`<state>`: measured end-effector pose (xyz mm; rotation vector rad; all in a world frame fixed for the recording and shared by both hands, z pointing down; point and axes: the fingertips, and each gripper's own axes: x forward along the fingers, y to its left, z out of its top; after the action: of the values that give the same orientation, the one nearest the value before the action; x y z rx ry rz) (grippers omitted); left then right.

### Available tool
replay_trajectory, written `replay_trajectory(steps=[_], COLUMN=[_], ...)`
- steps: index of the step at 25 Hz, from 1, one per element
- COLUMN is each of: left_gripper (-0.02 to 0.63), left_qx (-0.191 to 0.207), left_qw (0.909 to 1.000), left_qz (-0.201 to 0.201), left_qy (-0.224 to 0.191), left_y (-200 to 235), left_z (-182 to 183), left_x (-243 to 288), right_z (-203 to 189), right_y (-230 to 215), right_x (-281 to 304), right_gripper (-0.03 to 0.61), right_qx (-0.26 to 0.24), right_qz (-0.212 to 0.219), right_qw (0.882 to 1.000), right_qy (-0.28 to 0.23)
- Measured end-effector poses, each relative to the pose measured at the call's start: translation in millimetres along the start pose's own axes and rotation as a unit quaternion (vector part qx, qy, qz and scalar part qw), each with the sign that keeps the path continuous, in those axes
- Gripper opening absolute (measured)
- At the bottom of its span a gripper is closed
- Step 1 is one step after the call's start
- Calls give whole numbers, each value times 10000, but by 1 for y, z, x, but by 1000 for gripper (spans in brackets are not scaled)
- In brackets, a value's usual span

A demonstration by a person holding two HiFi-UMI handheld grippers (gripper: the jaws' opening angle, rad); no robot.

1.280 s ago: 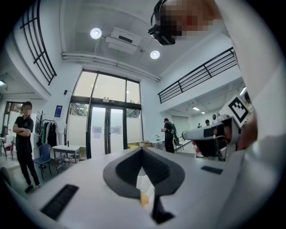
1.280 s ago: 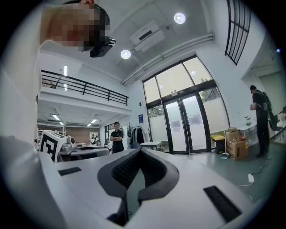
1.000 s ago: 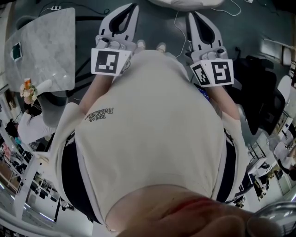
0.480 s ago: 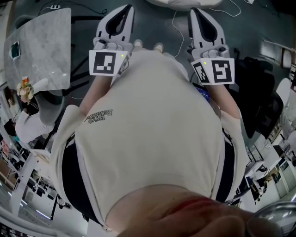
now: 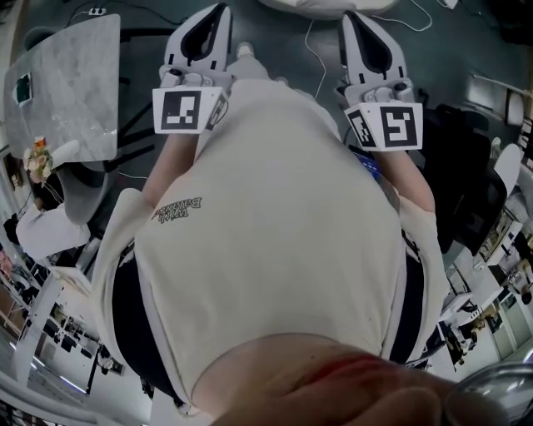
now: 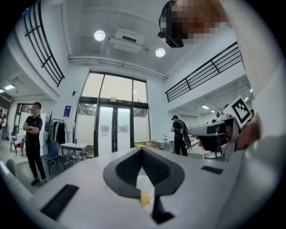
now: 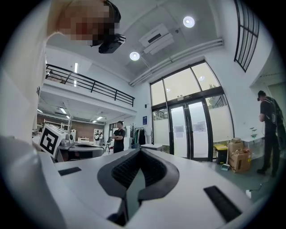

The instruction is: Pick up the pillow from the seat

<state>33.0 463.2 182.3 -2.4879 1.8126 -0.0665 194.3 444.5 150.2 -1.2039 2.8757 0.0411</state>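
Note:
In the head view my torso in a cream shirt fills the middle. Both grippers are held out ahead of it over the dark floor. The left gripper (image 5: 215, 12) and the right gripper (image 5: 351, 17) both have their jaws together with nothing between them. A white soft shape (image 5: 321, 5) shows only as an edge at the top, just beyond the gripper tips; I cannot tell whether it is the pillow or the seat. The left gripper (image 6: 143, 150) and the right gripper (image 7: 139, 152) each point level into a tall hall, and neither gripper view shows a pillow.
A grey marble-topped table (image 5: 62, 83) stands at the left, a black chair (image 5: 466, 175) at the right. A white cable (image 5: 313, 50) runs across the floor between the grippers. People (image 6: 35, 143) (image 7: 268, 129) and cardboard boxes (image 7: 239, 161) stand by the glass doors.
Both grippers have edged forward toward the white shape at the top. The marble table has slid left in the view, and a shoe now shows beside the left gripper.

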Motion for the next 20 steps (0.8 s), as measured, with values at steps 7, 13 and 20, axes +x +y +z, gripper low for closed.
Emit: replay_trajectory(steps=[7,13,20], left_gripper=[9,9,9], left_qx=[24,5,-72], left_qw=[10000,10000,10000], left_qz=[20,-43,3], left_qy=[-27,9,62], left_y=[3,16,51], left_z=[-10,-26,-41], left_x=[26,64,102], right_z=[-12,-28,-48], right_y=[-16,-34,-52], right_x=[22,54,96], right_gripper=[8,8,8], right_qx=[-12,-17,4], right_qz=[127,200,307], right_qw=[9999,9998,9992], right_qy=[17,38,244])
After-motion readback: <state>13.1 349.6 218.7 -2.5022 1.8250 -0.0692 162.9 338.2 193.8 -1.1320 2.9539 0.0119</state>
